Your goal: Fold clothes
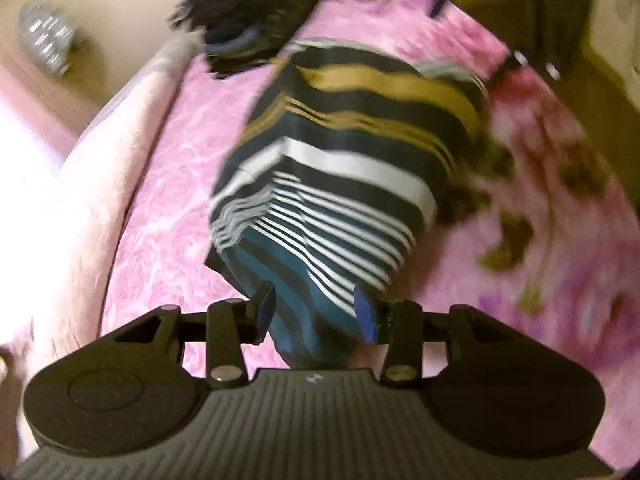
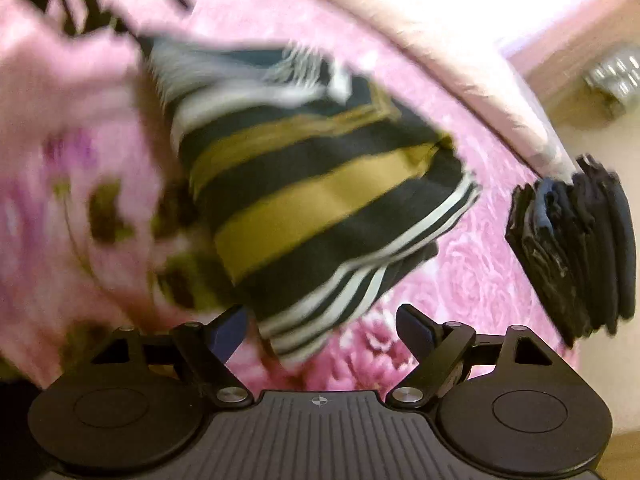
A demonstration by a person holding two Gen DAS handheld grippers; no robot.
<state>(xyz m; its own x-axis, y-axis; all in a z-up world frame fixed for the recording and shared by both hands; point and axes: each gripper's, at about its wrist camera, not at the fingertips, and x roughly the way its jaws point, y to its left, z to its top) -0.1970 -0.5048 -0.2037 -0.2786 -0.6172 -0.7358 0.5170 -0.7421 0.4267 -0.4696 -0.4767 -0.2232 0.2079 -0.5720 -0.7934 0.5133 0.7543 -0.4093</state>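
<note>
striped garment [image 1: 340, 184] lies part-folded on the pink floral bedspread [image 1: 160, 184], its long axis running away from the left claw [image 1: 316, 316], teal end between that claw's half-spread blue pads; whether they press the cloth, cannot tell through the blur. right claw [image 2: 324, 330] stands spread wide, one striped corner of the garment between its fingers, untouched as far as seen. judgement: left claw is nearer the hem, so the next fold likely runs lengthwise toward the dark folded stack [image 1: 248, 36] beyond.
</note>
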